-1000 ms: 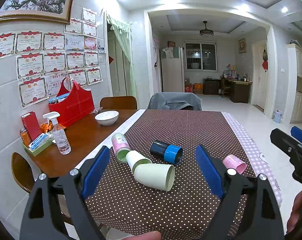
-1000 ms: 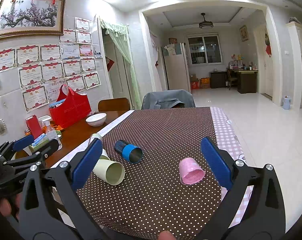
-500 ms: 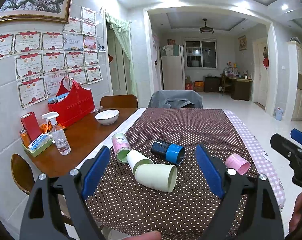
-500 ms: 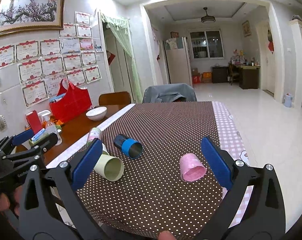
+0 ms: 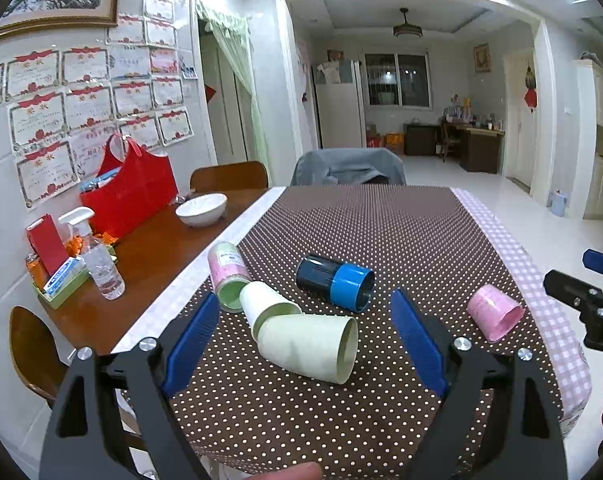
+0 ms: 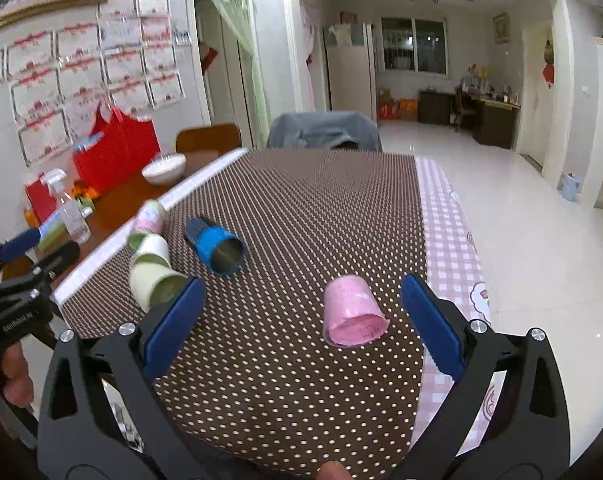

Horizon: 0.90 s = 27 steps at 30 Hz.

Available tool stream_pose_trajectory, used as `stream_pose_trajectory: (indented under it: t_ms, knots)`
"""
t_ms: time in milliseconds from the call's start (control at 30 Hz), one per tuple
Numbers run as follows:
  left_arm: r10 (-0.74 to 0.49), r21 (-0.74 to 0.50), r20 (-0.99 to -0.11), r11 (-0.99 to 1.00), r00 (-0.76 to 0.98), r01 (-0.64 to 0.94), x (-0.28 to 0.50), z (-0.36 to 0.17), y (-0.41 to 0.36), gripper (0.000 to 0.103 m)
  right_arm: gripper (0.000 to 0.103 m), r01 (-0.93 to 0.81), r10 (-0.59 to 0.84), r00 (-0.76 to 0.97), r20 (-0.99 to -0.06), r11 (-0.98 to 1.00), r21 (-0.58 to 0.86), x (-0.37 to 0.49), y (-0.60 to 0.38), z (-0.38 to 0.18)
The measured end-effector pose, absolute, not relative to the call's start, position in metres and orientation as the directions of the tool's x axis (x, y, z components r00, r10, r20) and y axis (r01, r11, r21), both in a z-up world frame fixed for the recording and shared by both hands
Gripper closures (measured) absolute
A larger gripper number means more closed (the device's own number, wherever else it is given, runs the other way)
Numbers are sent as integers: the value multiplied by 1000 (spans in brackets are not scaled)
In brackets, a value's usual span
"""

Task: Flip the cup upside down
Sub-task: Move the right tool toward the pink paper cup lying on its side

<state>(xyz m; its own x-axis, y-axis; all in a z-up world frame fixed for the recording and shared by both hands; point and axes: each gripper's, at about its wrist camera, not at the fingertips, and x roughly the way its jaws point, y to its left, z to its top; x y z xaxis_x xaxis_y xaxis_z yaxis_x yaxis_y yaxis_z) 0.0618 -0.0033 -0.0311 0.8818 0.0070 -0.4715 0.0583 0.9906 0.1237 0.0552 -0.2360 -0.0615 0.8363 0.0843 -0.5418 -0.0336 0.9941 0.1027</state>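
Several cups lie on their sides on the brown dotted tablecloth [image 5: 381, 240]. A pale green cup [image 5: 309, 342] lies between the open fingers of my left gripper [image 5: 301, 332], with a white cup [image 5: 263, 308] and a pink-green cup [image 5: 227, 274] behind it. A dark blue cup [image 5: 335, 282] lies further back. A pink cup [image 6: 353, 312] lies between the open fingers of my right gripper [image 6: 301, 316], mouth towards me; it also shows in the left wrist view [image 5: 495, 312]. Both grippers are empty and short of the cups.
On the bare wooden table part at left stand a white bowl [image 5: 201, 209], a red bag [image 5: 129, 190], a spray bottle [image 5: 97, 256] and a small tray of items [image 5: 59, 280]. A grey-covered chair [image 5: 347, 166] stands at the far end. The table's right edge [image 6: 453, 240] drops to the floor.
Both grippers have moved forward and down towards the cups, which look larger now. The right gripper has closed in on the pink cup. Both stay open.
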Motion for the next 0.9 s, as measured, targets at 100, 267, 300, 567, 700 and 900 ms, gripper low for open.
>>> stream_pose_trajectory:
  t_ms: [100,267,300,567,700,900]
  knots:
    - [1,129,-497,989,868,73,75,-41,-9,17,6,-36,88,812,-577,994,102,68,-237,-74]
    - [-17,129,-541,986,841,102,99,-58,-22,17,6,-31,92,771,-631,994,106,91,-240,-93]
    - [-18,129,-548,986,836,106,104,-61,-25,17,6,-30,91,766,-636,994,106,94,-240,-95]
    - [-29,130,-615,982,788,138,141,-84,-45,17,6,-16,73,704,-706,996,86,130,-252,-114]
    - [-34,136,-645,978,763,158,157,-93,-54,17,6,-16,58,663,-747,998,64,148,-257,-122]
    - [-35,140,-679,974,733,176,178,-105,-61,17,6,-47,58,579,-813,998,37,175,-259,-134]
